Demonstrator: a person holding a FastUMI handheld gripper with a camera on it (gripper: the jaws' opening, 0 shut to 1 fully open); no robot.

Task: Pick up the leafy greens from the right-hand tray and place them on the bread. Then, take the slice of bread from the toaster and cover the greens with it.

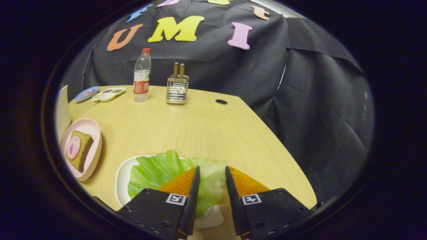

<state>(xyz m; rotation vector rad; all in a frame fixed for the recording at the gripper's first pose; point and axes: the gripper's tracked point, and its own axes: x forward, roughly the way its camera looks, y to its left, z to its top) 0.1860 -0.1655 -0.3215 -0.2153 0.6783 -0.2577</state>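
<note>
A green lettuce leaf [156, 173] lies on a white tray [121, 180] at the near edge of the wooden table. My gripper [212, 167] is open, low over the leaf. Its fingers stand on either side of the leaf's right part, and green shows in the gap between them; I cannot tell if either touches it. To the left, a pink plate [93, 128] holds a slice of bread [83, 151] with a round pink ham slice [73, 147] on top. A white object [62, 111], cut off at the far left, stands behind the plate.
At the back of the table stand a water bottle [142, 80] and a wire rack with two wooden sticks [177, 88]. A blue dish [86, 94] and a small divided tray [108, 94] lie back left. A cable hole [221, 101] is near the table's right edge.
</note>
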